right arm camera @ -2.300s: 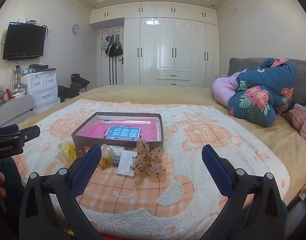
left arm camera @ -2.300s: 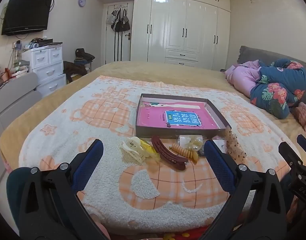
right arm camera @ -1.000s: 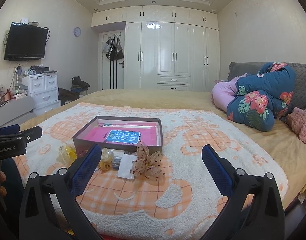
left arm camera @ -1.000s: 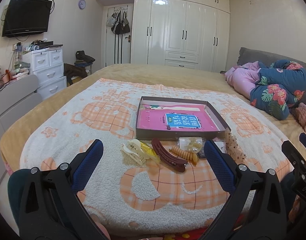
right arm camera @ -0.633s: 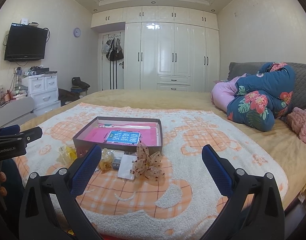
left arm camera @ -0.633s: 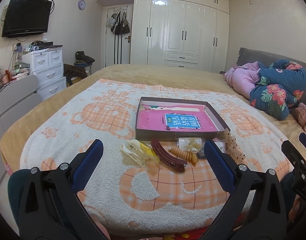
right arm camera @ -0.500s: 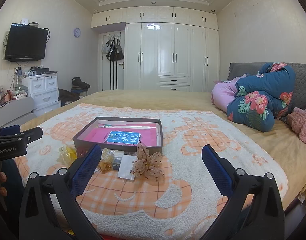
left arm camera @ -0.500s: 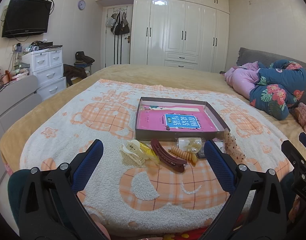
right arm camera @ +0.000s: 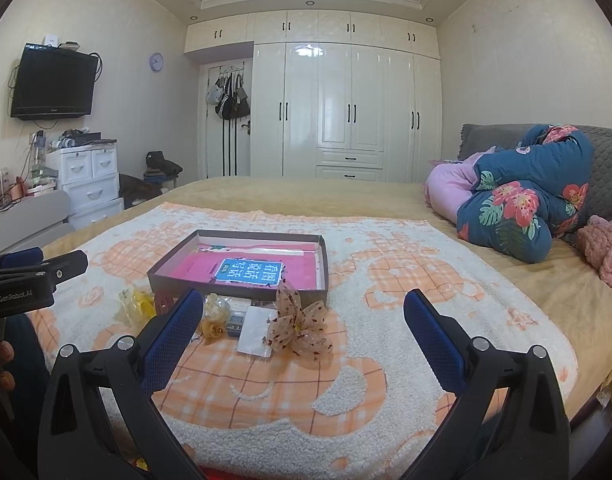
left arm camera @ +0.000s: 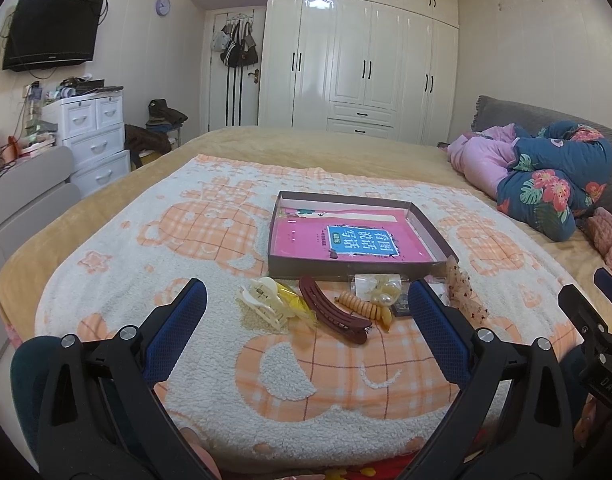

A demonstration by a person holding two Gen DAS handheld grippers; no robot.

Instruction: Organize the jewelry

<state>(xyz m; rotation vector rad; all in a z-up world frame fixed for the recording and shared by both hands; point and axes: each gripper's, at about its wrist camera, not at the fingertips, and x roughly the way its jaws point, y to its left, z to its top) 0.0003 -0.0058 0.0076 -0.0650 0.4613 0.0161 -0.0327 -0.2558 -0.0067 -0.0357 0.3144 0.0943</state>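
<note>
Left wrist | left gripper (left arm camera: 306,304) spread, level above blanket (left arm camera: 314,392) | right gripper (right arm camera: 303,310) spread, empty

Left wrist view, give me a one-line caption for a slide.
Open left gripper above hair clips laid out on a blanket before a shallow box.

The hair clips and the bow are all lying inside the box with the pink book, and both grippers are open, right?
Not quite. The hair clips and the bow lie on the blanket, in front of the box, not inside it; the left wrist view shows this. Only the pink book is in the box. Both the left gripper and right gripper are open.
</note>
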